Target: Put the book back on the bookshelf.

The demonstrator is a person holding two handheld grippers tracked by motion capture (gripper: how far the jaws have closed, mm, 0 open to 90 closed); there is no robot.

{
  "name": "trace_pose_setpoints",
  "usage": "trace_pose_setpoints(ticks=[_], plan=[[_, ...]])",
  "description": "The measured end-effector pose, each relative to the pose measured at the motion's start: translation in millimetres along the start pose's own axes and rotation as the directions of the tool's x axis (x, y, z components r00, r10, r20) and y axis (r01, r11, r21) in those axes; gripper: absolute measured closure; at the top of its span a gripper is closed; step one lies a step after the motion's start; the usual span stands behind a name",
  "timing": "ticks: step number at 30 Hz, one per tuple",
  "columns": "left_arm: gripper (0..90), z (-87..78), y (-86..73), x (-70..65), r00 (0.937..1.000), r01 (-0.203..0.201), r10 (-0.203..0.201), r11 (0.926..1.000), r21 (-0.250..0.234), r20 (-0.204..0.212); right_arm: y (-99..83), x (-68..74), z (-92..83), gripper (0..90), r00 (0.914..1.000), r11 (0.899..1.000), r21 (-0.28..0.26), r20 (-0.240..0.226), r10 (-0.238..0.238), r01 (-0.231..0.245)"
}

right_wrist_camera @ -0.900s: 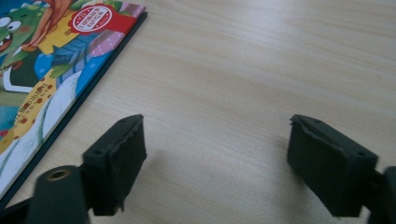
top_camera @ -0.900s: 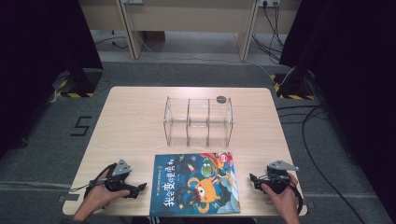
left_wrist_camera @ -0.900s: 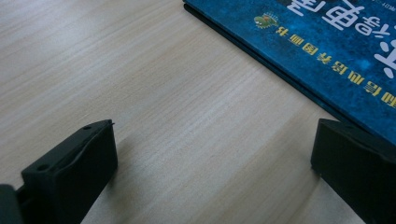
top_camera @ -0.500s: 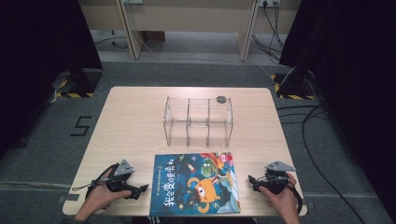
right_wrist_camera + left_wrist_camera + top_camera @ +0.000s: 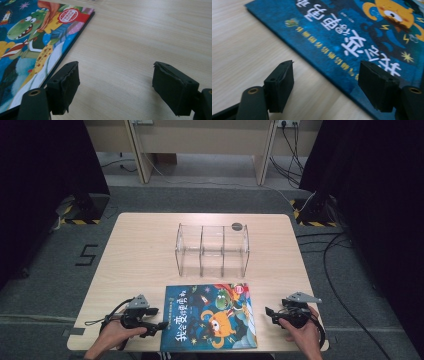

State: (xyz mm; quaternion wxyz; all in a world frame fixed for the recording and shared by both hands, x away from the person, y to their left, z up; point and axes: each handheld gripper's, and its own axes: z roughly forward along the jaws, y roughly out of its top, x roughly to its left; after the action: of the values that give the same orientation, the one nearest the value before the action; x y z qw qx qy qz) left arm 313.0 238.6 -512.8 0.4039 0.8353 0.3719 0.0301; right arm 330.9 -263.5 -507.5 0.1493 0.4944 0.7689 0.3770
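Your left gripper point(image 5: 159, 325) sits at the near edge of the table point(image 5: 140, 255), jaws wide, one on each side of the book's point(image 5: 210, 316) left edge, holding nothing. At 3 o'clock from the book, your right gripper point(image 5: 270, 313) is wide and empty too, just beside the book's right edge. The book lies flat, not lifted yet. At 12 o'clock from it, the clear rack point(image 5: 212, 249) stands empty. I think almost all the work is left.

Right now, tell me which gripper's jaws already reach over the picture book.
The left gripper: its jaws straddle the picture book's near edge, one over the cover. The right gripper is open over bare table, the book beside it.
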Motion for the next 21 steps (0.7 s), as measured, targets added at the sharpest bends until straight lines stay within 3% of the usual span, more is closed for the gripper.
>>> trace_pose_setpoints(ticks=[2,3,8,13,17,19,21], plan=[[32.1,4.5,2.4,-5.9,0.9997,-0.005,0.005,1.0,0.003,0.025,0.5,1.4,-0.3,23.3,0.9999,1.0,-0.005,-0.01,-0.001,0.001],[32.0,7.0,4.6,-9.5,0.9997,-0.013,0.013,0.9998,0.014,0.019,0.6,1.9,-0.6,23.4,0.9999,1.0,-0.01,-0.016,-0.002,0.002],[30.7,15.0,10.5,-15.3,0.9998,-0.009,0.008,0.9999,0.012,0.018,0.2,1.7,-3.5,24.7,0.992,0.996,-0.04,-0.102,0.074,-0.078],[33.7,19.6,13.6,-20.2,0.9991,0.011,-0.012,0.9999,0.013,0.041,-1.3,-0.1,-8.0,26.0,0.9818,0.99,-0.043,-0.144,0.123,-0.131],[34.2,23.5,15.5,-24.9,0.9977,0.011,-0.012,0.9998,0.017,0.066,-3.3,0.3,-8.7,30.6,0.98,0.991,-0.03,-0.154,0.126,-0.132],[35.1,27.2,16.8,-29.4,0.9935,0.028,-0.03,0.9994,0.021,0.109,-2.9,1.1,-8.8,32.3,0.9781,0.991,-0.025,-0.163,0.129,-0.135],[35.6,30.4,18.4,-32.7,0.9917,0.026,-0.028,0.9994,0.023,0.126,-3.5,1.5,-7.7,33.7,0.9783,0.991,-0.01,-0.163,0.128,-0.131]])
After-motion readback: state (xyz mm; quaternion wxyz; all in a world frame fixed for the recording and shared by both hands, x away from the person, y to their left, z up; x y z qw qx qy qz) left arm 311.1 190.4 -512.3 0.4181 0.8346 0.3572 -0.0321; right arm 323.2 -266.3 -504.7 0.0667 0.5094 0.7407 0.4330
